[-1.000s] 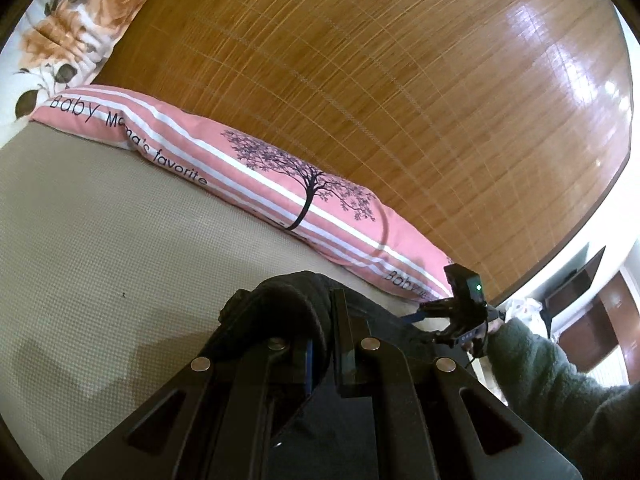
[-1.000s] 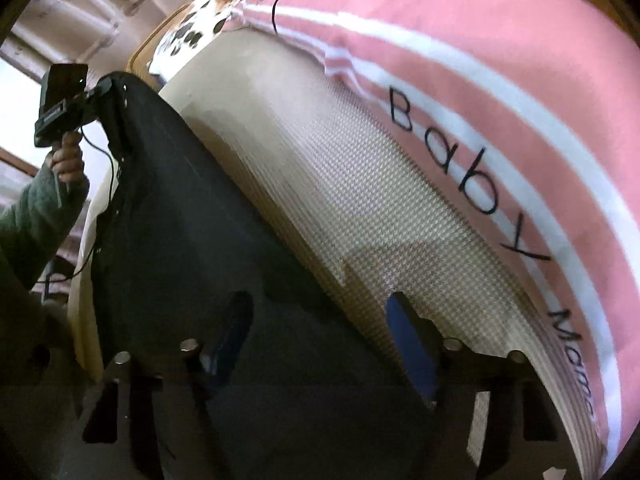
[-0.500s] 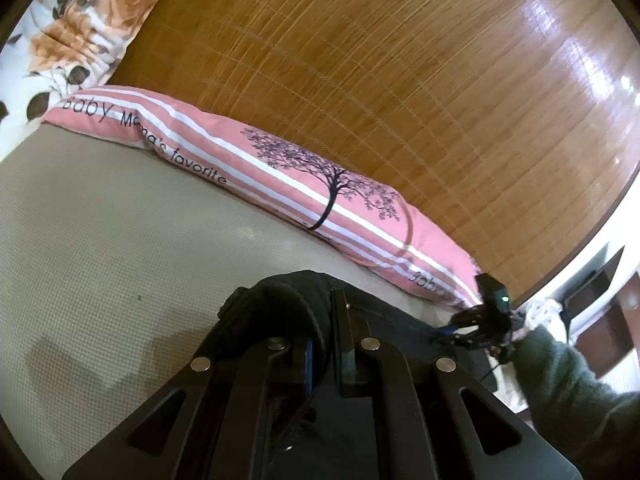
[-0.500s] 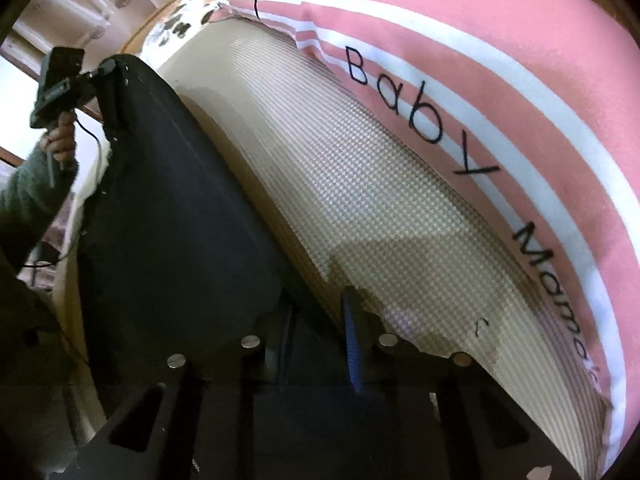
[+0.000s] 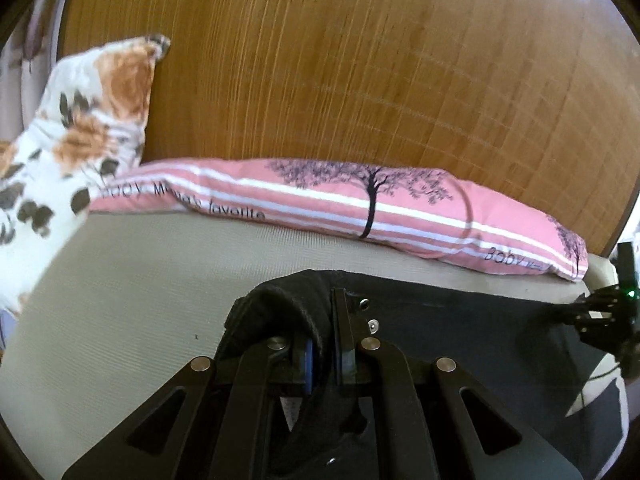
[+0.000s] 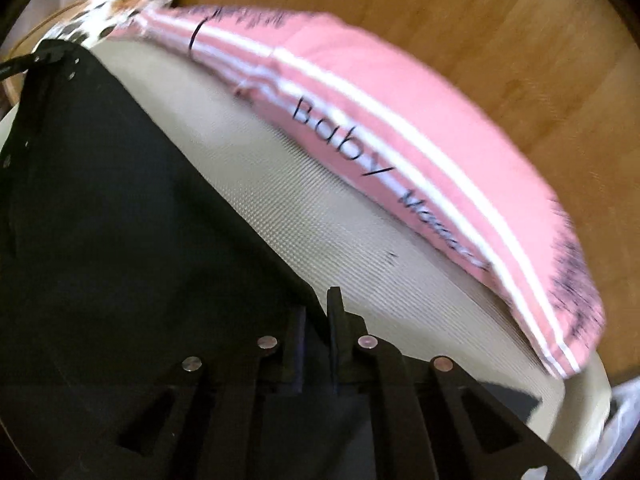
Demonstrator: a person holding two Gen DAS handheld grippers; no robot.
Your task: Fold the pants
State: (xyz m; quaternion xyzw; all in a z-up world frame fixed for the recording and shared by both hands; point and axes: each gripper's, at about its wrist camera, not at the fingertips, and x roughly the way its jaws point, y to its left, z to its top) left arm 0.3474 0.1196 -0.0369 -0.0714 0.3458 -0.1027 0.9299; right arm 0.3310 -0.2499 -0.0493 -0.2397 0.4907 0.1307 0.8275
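The black pants (image 5: 460, 320) lie stretched across the beige mattress (image 5: 120, 280). My left gripper (image 5: 325, 308) is shut on a bunched waistband corner with metal snaps beside it. In the left wrist view my right gripper (image 5: 592, 312) sits at the far right end of the cloth. Seen from the right wrist, the right gripper (image 6: 318, 312) has its jaws closing tight, and the pads press on the edge of the pants (image 6: 120, 200), which spread away to the upper left. The blurred picture hides how much fabric is pinched.
A pink striped pillow (image 5: 320, 196) lies along the wooden headboard (image 5: 360, 60), close beyond the pants; it also fills the right wrist view as the pillow (image 6: 400, 128). A floral pillow (image 5: 80, 120) stands at the left. Bare mattress (image 6: 300, 208) runs between pants and pillow.
The right gripper's jaws went from wide apart to pinched on the pants' edge, and it moved up and away. The left gripper rolled and shifted, still gripping the waistband.
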